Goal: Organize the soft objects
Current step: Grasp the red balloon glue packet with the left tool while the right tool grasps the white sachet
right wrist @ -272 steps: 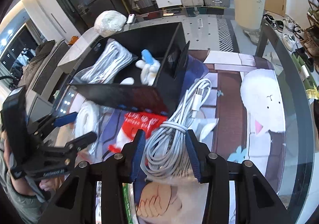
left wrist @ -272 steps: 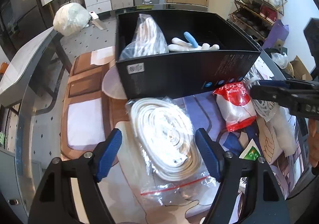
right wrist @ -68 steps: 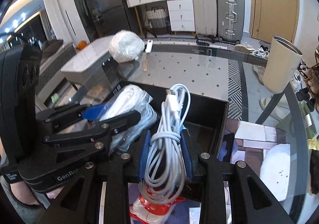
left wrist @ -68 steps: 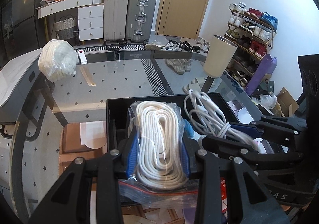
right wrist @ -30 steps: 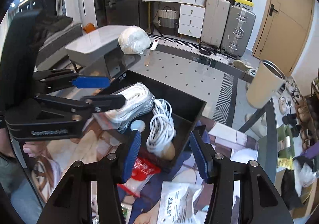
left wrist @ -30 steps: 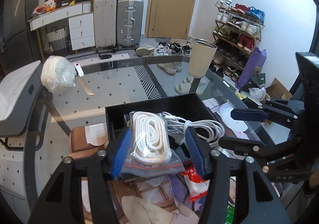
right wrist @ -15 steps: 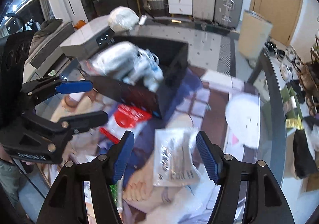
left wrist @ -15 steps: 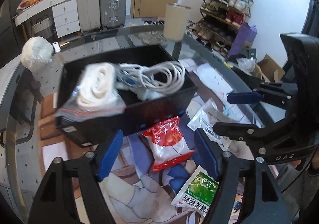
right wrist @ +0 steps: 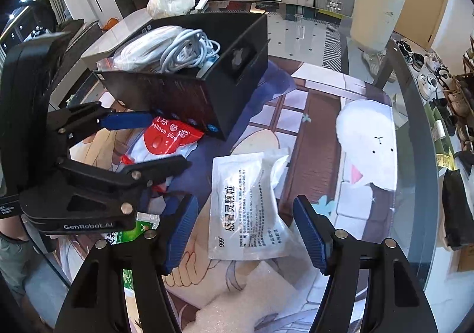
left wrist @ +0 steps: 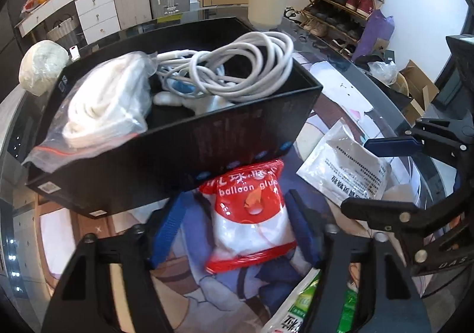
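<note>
The left gripper (left wrist: 237, 223) is spread wide around the red pouch (left wrist: 250, 214), which lies on the table (right wrist: 414, 114) just near of the black box (left wrist: 225, 137). The right gripper (right wrist: 246, 229), also spread and empty, straddles the white packet (right wrist: 246, 208). The box holds a bagged rope (left wrist: 100, 102) at left and a cable (left wrist: 237, 69) at right.

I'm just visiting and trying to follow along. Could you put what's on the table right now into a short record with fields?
container: black box
in box: bagged white rope, white cable coil
left gripper: open, straddling red balloon glue packet
right gripper: open, over white sachet
also loose: green packet
surface: printed mat on glass table
</note>
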A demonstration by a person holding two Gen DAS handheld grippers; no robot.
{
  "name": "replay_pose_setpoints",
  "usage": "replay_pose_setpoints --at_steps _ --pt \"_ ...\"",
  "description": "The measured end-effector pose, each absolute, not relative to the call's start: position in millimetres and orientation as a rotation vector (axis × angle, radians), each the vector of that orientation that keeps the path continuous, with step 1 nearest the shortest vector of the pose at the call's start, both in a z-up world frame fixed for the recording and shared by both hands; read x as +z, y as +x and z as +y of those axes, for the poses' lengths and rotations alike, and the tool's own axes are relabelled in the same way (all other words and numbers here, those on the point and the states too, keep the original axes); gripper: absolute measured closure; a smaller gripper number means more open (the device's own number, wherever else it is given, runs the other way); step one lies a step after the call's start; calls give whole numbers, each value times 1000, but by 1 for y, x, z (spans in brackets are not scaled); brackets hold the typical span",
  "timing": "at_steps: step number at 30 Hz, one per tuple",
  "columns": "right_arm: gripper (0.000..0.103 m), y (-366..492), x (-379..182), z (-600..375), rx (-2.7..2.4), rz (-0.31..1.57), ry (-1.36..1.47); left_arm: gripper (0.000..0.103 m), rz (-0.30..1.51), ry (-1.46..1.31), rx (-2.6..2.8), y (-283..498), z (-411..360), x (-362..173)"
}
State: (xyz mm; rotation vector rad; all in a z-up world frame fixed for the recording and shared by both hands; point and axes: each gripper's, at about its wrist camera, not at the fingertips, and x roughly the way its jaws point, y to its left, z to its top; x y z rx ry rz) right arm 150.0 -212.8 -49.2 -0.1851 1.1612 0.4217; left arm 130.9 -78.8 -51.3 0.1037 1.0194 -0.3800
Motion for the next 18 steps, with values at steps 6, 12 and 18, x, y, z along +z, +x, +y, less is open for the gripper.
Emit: replay_pose_setpoints --at_steps 6,12,18 --pt "30 150 -58 -194 439 1184 -220 60 1029 118 -372 122 -63 -50" --pt "29 147 -61 -169 458 1160 -265 60 1051 65 -334 109 -32 -49" --pt "55 144 -57 -154 487 1126 -308 59 1047 72 -329 100 -23 -52"
